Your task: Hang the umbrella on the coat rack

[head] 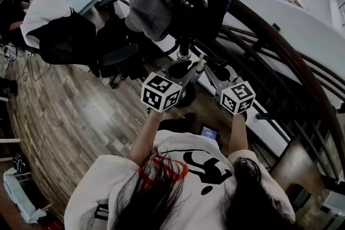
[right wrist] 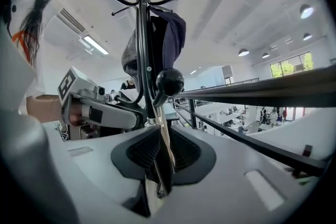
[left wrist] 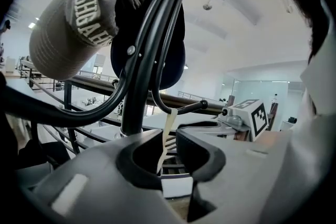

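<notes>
presently both grippers are raised at the coat rack [head: 184,50], side by side, their marker cubes facing up in the head view – left cube [head: 160,92], right cube [head: 237,97]. the left gripper [left wrist: 168,153] has its jaws spread; a cream strap [left wrist: 167,134] drops between them from a curved lower hook [left wrist: 202,106] of the rack and runs down into the gap, not pinched by either pad as far as the left gripper view shows. the right gripper [right wrist: 160,153] has its ribbed pads pressed together on that strap [right wrist: 164,136], with a thin metal piece caught alongside it, directly under the black ball knob [right wrist: 169,81] at the hook's tip. of the umbrella only this strap is readable, looped over the hook close to the pole [left wrist: 137,102]; its body lies below the jaws and cannot be made out in any view. higher on the rack hang a grey cap [left wrist: 79,18] with white lettering and a dark cap [left wrist: 174,63] behind the pole – both well above the strap. a dark railing [right wrist: 262,86] runs just behind the rack, and wood floor [head: 70,110] shows below on the left of the head view.
</notes>
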Motion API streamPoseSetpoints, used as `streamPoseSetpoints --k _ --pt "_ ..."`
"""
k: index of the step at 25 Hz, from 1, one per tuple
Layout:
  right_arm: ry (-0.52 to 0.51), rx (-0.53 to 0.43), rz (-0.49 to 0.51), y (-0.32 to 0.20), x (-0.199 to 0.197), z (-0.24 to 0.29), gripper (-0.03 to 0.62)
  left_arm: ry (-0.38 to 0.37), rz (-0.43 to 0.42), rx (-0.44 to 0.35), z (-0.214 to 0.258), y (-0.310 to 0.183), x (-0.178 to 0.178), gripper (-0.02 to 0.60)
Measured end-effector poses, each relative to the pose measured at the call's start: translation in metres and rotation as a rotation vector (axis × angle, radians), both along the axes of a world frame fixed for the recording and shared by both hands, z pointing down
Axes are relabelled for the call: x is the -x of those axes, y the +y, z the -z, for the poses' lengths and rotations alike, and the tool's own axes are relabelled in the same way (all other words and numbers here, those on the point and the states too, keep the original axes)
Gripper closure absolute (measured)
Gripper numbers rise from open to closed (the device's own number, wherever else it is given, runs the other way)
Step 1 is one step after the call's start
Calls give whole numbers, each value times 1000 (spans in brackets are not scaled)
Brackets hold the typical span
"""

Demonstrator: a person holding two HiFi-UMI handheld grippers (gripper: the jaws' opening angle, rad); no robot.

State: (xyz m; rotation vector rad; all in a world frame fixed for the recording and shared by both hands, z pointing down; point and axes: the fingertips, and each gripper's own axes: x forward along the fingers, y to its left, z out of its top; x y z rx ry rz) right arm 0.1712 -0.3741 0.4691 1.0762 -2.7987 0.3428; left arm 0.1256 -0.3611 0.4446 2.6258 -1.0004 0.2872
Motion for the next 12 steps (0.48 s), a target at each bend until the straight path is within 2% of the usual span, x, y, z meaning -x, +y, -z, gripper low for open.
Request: streamPoseSetpoints --k 12 --pt "-24 -33 -38 45 -7 28 526 -47 -11 -68 11 33 14 515"
